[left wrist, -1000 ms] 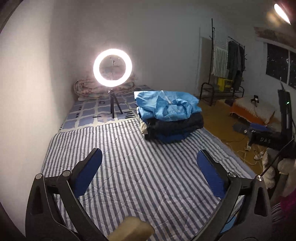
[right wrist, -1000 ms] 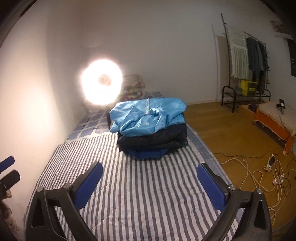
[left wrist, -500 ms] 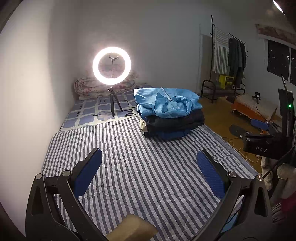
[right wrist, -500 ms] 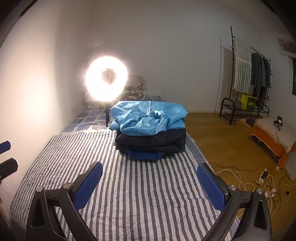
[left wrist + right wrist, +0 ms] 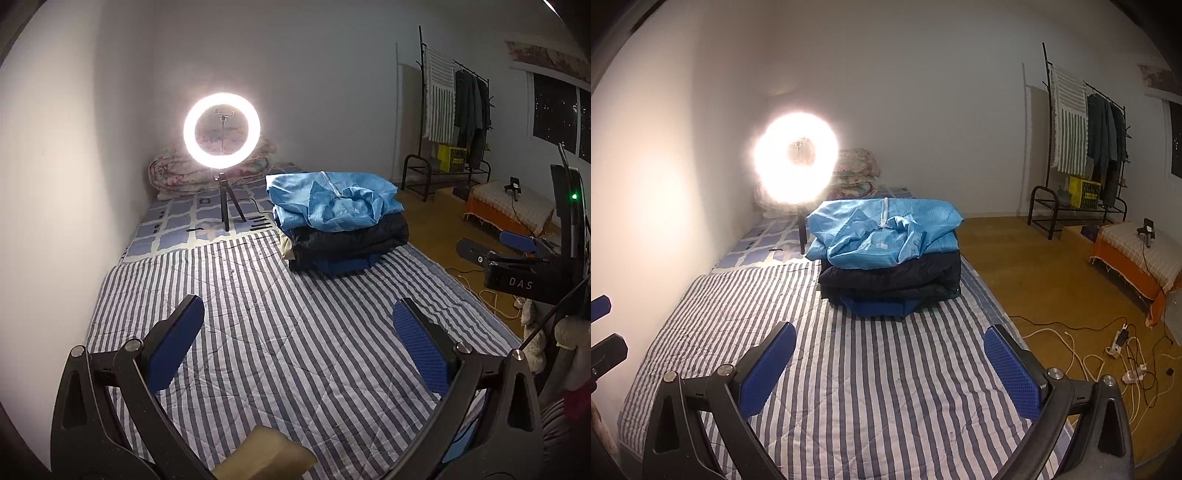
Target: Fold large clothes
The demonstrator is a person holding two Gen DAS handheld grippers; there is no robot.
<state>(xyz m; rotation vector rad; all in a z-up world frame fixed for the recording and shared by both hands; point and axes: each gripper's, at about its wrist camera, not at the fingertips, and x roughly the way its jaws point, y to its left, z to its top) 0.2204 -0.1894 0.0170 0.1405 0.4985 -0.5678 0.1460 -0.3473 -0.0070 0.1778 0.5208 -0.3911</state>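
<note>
Both the left gripper [image 5: 297, 325] and right gripper [image 5: 890, 350] are being held wide apart, empty, with the clothes pile [image 5: 886, 254] lying at 12 o'clock, nearer the right.

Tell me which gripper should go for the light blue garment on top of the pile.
Right, probably. The right gripper faces the light blue garment nearly head-on; from the left gripper the pile sits off toward its right. Both are open and empty.
</note>
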